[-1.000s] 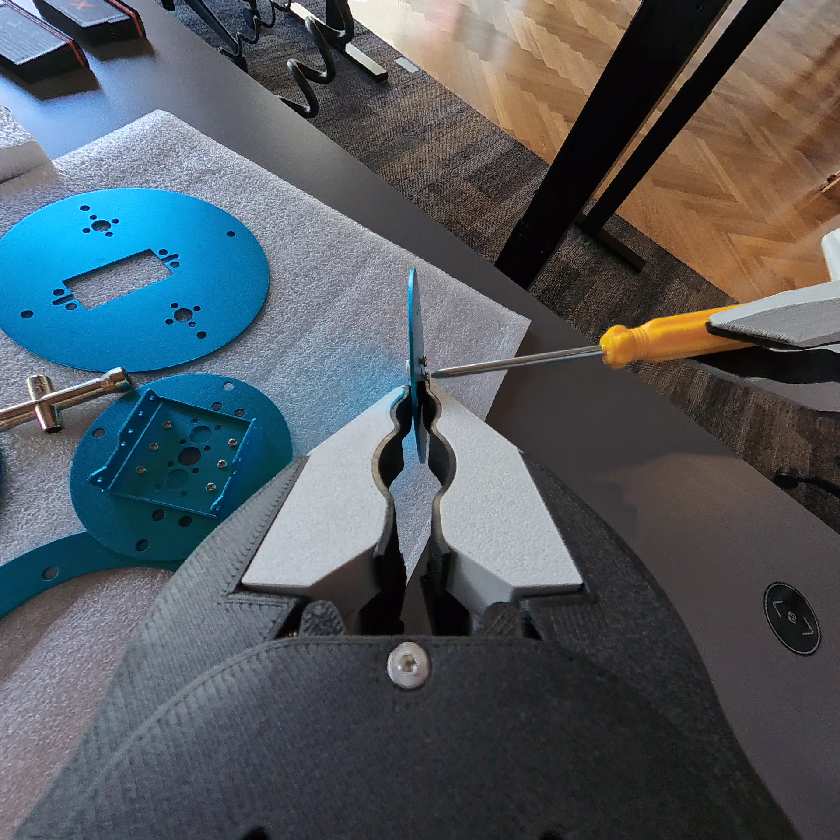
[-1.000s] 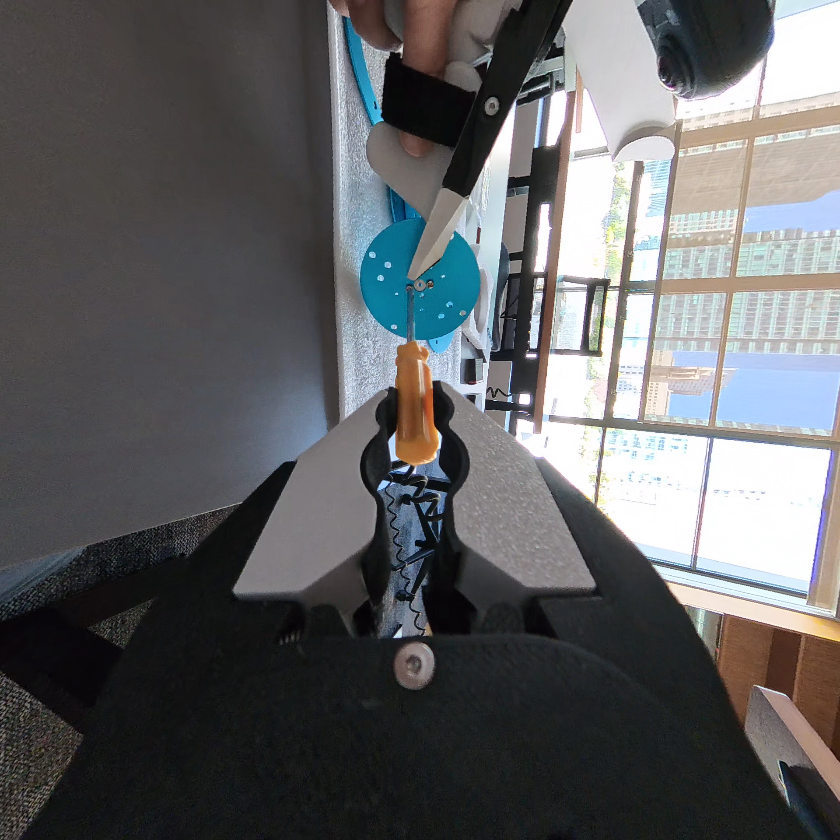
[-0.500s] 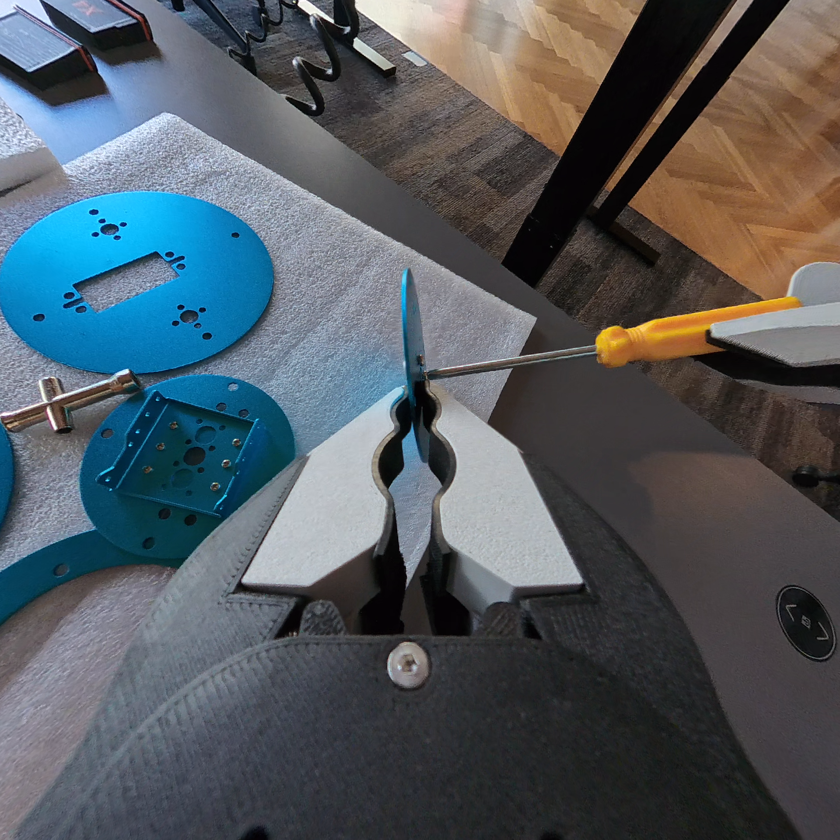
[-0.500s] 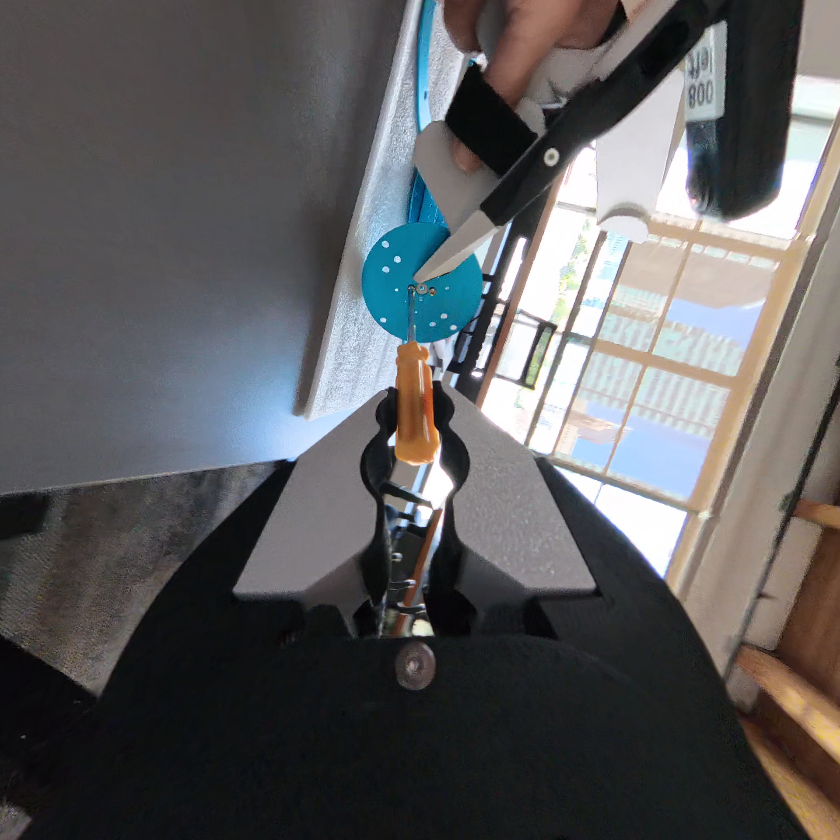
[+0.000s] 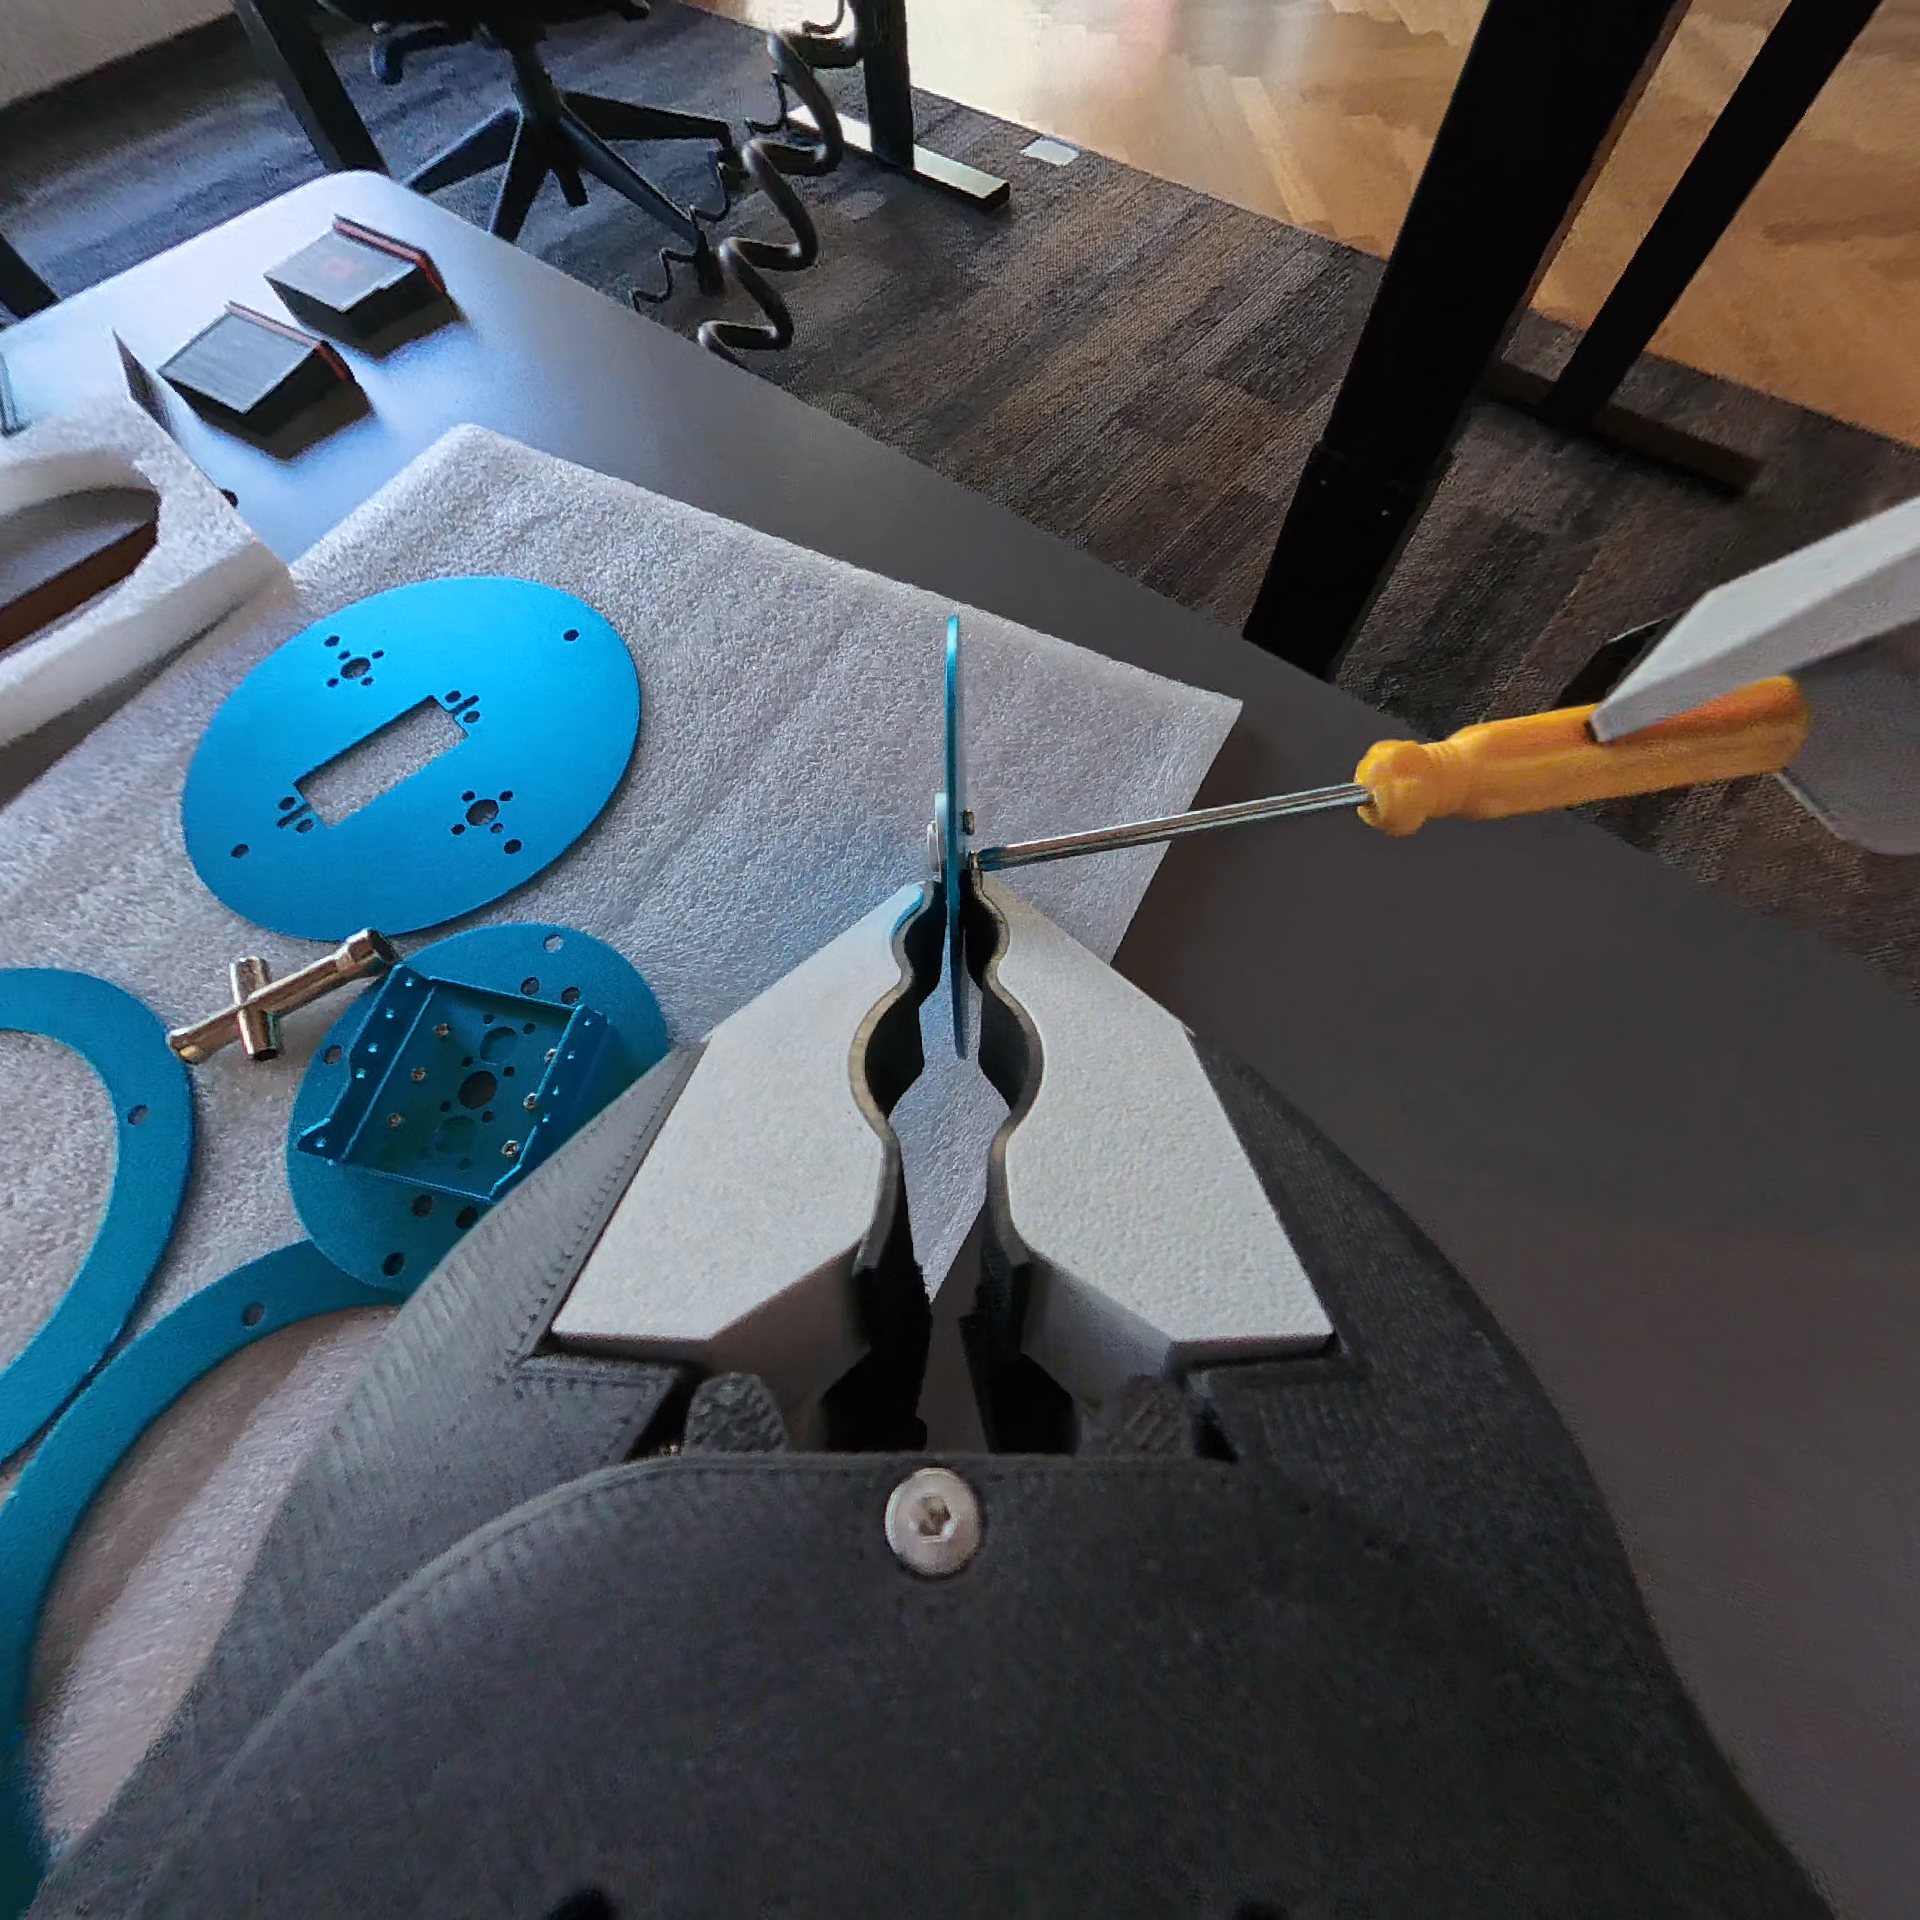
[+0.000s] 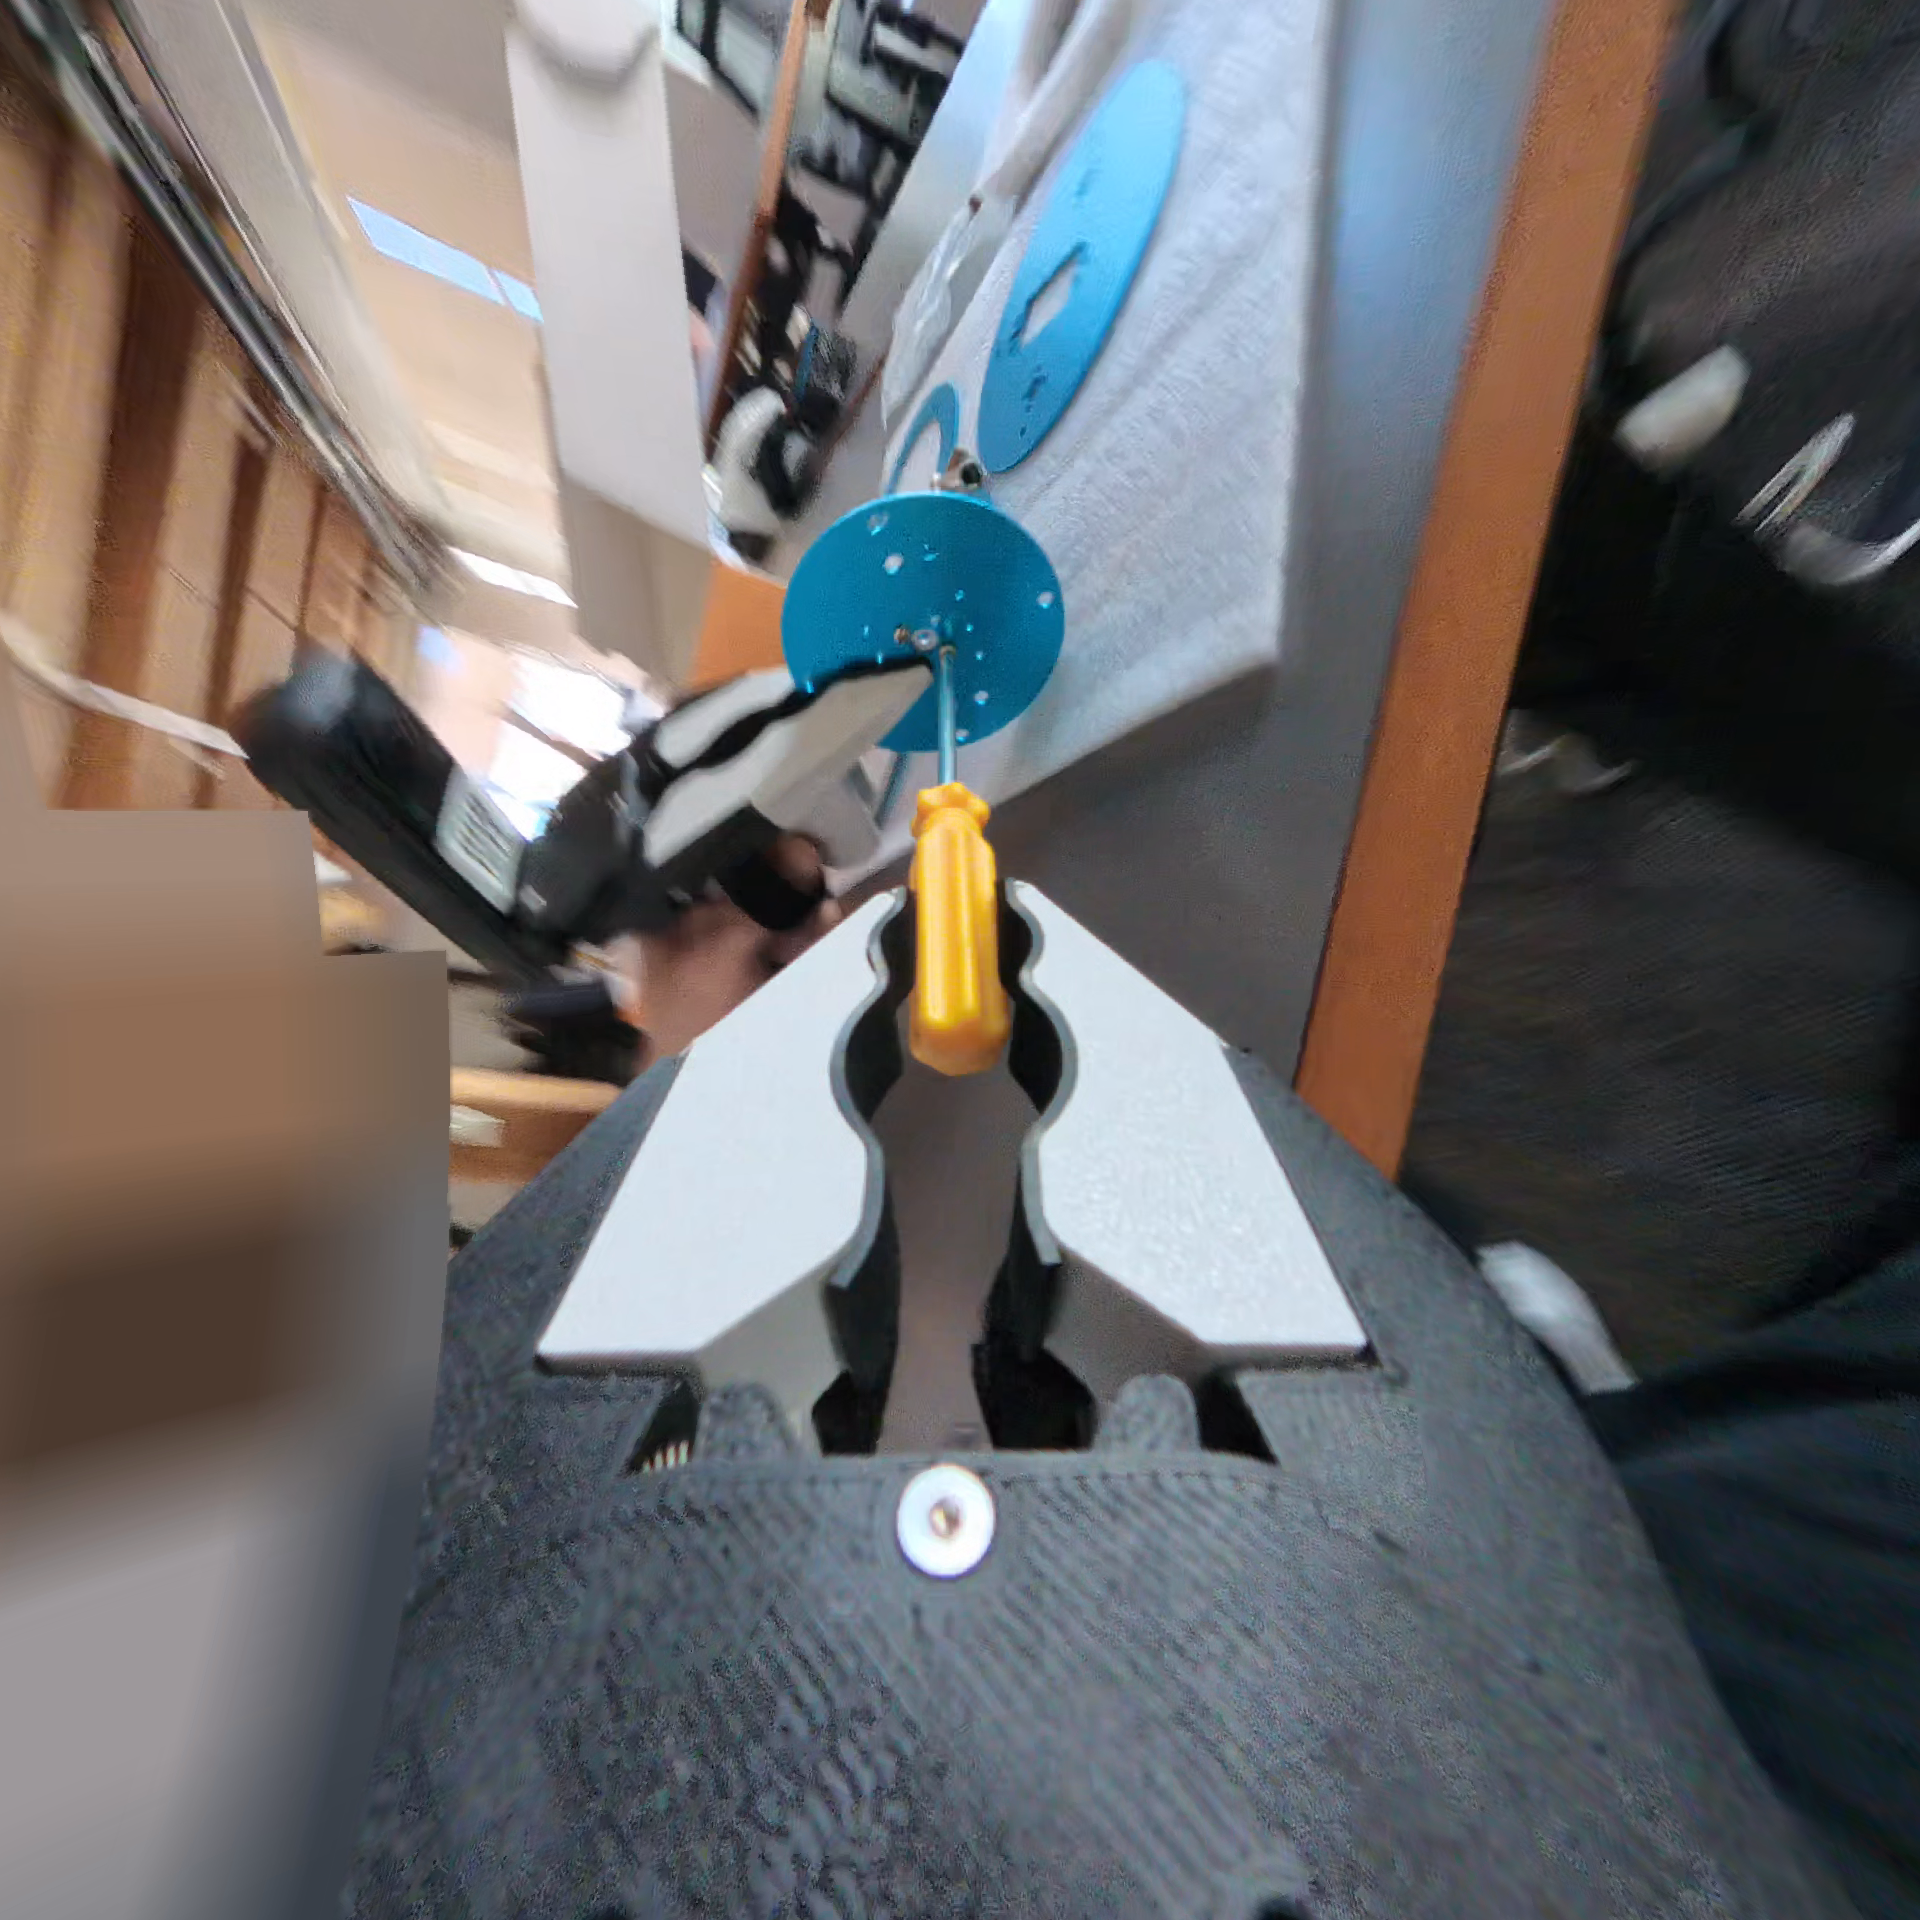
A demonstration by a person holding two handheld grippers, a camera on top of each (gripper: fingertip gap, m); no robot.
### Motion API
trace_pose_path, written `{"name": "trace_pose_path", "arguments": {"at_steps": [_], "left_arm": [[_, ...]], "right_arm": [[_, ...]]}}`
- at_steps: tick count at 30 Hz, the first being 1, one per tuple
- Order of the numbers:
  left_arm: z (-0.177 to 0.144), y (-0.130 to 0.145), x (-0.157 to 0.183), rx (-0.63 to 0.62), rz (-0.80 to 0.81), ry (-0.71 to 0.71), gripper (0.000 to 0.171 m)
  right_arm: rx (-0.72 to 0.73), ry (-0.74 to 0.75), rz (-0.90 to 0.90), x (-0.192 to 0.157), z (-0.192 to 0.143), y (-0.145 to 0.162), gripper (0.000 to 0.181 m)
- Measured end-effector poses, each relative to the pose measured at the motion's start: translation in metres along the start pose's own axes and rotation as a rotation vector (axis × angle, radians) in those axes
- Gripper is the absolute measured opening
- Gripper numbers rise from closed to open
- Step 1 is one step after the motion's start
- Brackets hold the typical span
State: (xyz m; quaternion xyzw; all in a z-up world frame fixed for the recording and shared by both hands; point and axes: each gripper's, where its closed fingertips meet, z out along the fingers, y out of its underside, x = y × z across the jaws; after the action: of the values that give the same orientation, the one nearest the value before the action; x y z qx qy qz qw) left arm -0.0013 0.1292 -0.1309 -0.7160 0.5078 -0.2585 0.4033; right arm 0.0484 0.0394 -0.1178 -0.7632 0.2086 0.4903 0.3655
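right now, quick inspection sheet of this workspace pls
surface: dark table with white foam sheet.
job's things: small blue disc held on edge; orange screwdriver, tip at a screw on the disc.
clutter: slotted blue plate, disc with bracket, blue rings, metal cross wrench, two black boxes.
grippers: left gripper jaws shut on disc; right gripper shut on screwdriver.
cables: coiled black cable on floor.
surroundings: office chair, carpet, wood floor.

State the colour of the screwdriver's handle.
Orange-yellow; the plastic-handled screwdriver shows best in the right wrist view, gripped in the right gripper.
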Motion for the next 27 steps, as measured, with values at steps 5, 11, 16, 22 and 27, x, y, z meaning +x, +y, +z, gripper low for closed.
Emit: {"name": "trace_pose_path", "arguments": {"at_steps": [5, 11, 16, 22, 27], "left_arm": [[0.001, 0.0, 0.002, -0.004, 0.051, -0.016, 0.002], [0.001, 0.0, -0.002, -0.002, -0.016, 0.023, 0.003], [0.001, 0.001, -0.001, 0.003, -0.035, 0.039, 0.002], [0.001, 0.001, -0.001, 0.006, -0.031, 0.04, 0.002], [0.0, 0.002, -0.001, 0.005, -0.039, 0.048, 0.003]], "right_arm": [[0.013, -0.063, 0.125, 0.005, -0.002, 0.012, 0.014], [0.015, 0.069, -0.581, -0.008, -0.009, -0.007, 0.013], [-0.01, 0.32, -1.481, -0.027, -0.009, -0.007, 0.01], [-0.073, 0.368, -1.717, -0.027, -0.001, 0.011, 0.01], [-0.05, 0.386, -1.855, -0.038, 0.0, 0.014, 0.01]]}}
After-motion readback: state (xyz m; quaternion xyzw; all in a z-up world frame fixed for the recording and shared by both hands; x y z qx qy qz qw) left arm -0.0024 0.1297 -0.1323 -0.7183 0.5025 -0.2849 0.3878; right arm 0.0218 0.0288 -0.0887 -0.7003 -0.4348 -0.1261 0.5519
